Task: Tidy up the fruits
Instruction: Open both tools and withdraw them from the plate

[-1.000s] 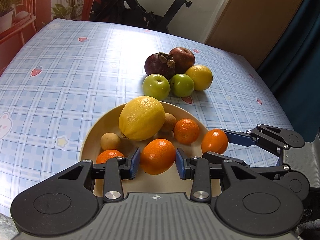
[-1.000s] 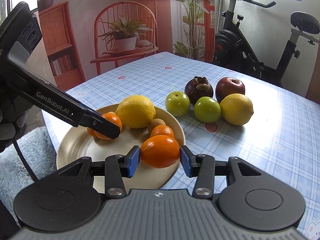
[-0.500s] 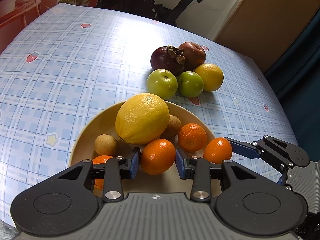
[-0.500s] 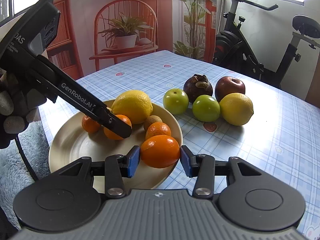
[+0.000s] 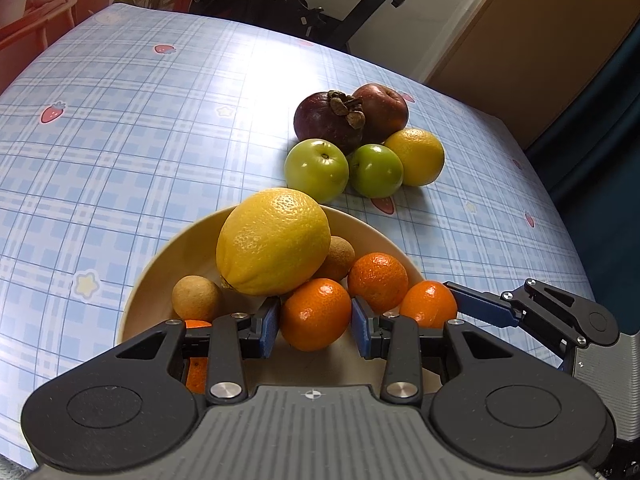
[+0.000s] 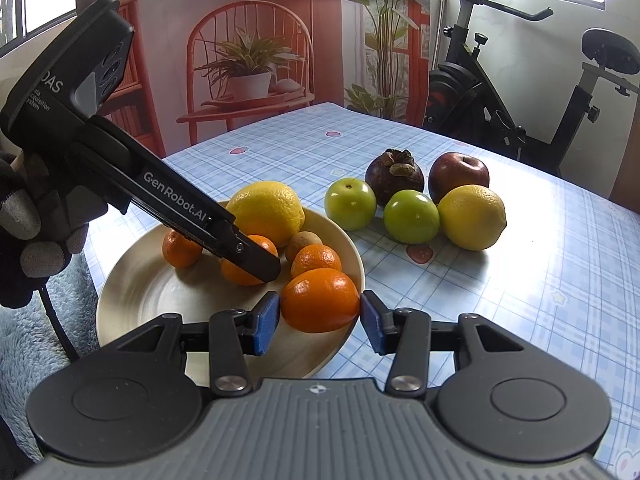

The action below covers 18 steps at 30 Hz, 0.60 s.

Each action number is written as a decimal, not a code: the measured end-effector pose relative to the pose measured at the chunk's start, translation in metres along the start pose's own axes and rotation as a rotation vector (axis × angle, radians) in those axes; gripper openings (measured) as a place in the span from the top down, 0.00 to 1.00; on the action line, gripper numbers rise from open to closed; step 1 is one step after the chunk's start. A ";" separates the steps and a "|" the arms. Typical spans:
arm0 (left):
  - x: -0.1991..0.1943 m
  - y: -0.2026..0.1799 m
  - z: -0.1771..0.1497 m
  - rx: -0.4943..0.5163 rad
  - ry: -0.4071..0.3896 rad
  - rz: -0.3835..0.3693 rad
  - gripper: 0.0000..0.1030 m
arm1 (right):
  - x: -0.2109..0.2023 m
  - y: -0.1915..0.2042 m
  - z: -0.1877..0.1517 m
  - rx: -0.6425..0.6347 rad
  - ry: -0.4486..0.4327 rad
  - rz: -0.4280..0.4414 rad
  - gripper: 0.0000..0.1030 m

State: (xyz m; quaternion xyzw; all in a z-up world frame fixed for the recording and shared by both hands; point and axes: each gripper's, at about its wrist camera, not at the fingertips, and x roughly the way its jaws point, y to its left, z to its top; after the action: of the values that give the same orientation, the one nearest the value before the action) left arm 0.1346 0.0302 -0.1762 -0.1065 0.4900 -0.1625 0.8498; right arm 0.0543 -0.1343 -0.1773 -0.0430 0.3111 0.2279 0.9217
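Left tool (image 5: 314,327) hides most of one small orange (image 5: 197,364).

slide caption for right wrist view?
Right hand-held gripper shut on a mandarin at the plate edge; left hand-held gripper grips another.

On the table (image 6: 520,300), the plate (image 6: 132,296) held a lemon (image 6: 266,212), mandarins and two longans. Beyond the plate, to its right, five fruits (image 6: 412,216) clustered together on the cloth.

Both wrist views look down closely, sharing the plate (image 5: 168,256).
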 end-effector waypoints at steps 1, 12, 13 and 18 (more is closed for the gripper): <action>0.000 0.000 0.000 -0.005 -0.003 -0.002 0.61 | 0.000 0.000 0.000 0.000 -0.001 -0.001 0.54; -0.016 -0.004 -0.007 -0.006 -0.048 -0.017 0.55 | -0.003 0.001 -0.002 0.010 0.002 -0.007 0.53; -0.019 -0.007 -0.008 0.006 -0.057 -0.020 0.53 | -0.003 0.001 -0.002 0.009 0.002 -0.008 0.53; -0.025 -0.013 -0.010 0.025 -0.079 -0.014 0.52 | -0.008 0.001 0.001 0.008 -0.008 -0.014 0.53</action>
State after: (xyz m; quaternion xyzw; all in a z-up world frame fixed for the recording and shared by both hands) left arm 0.1120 0.0275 -0.1574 -0.1057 0.4533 -0.1702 0.8686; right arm 0.0487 -0.1368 -0.1721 -0.0407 0.3081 0.2202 0.9246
